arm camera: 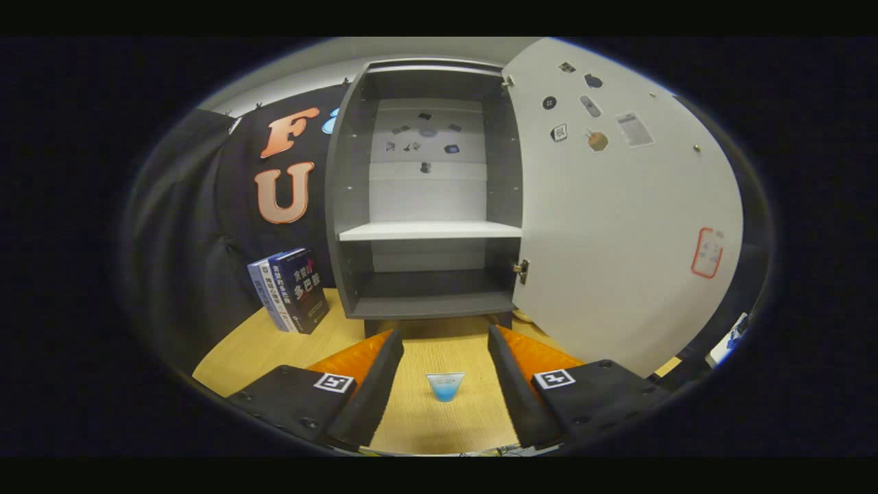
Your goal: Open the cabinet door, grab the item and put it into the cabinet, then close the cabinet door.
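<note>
A grey cabinet [425, 192] stands on the wooden table beyond my fingers, with its door [617, 219] swung wide to the right. Inside, a white shelf [431, 230] splits it into an upper and a lower compartment, and both look bare. A small blue-and-clear cup [444, 385] sits on the table between my two fingers, which stand apart on either side without touching it. My gripper [444, 346] is open and low over the table, facing the cabinet's opening.
Several upright books [291, 289] lean beside the cabinet's left wall. The open door carries stickers and a red-outlined label [706, 252]. The wooden table [260, 346] stretches left of the fingers. Black cloth hangs behind.
</note>
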Demonstrator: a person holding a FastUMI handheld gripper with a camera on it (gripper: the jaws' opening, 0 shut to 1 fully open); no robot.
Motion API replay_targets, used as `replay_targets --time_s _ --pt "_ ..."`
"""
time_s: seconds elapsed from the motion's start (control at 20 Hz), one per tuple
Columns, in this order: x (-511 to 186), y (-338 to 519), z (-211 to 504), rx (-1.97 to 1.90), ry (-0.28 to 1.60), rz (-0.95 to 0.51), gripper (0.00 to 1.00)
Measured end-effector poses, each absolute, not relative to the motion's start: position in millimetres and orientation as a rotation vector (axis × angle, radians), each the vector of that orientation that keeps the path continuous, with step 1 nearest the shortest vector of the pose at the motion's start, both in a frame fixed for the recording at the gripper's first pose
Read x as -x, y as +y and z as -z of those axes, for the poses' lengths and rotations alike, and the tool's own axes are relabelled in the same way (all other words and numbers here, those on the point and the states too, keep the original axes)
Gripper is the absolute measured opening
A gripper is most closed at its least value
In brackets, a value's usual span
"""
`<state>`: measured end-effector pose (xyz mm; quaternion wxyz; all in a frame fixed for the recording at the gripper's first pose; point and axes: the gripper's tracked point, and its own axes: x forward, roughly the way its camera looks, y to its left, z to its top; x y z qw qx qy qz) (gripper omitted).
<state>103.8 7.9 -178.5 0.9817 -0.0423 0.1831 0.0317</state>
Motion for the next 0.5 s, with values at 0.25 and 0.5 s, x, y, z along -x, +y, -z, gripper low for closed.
replay_targets --time_s 0.25,0.5 --pt "-108.4 5.2 216.0 0.085 0.463 -0.074 0.99" --pt "-105.1 -3.4 248.2 0.099 0.555 -0.058 0.99"
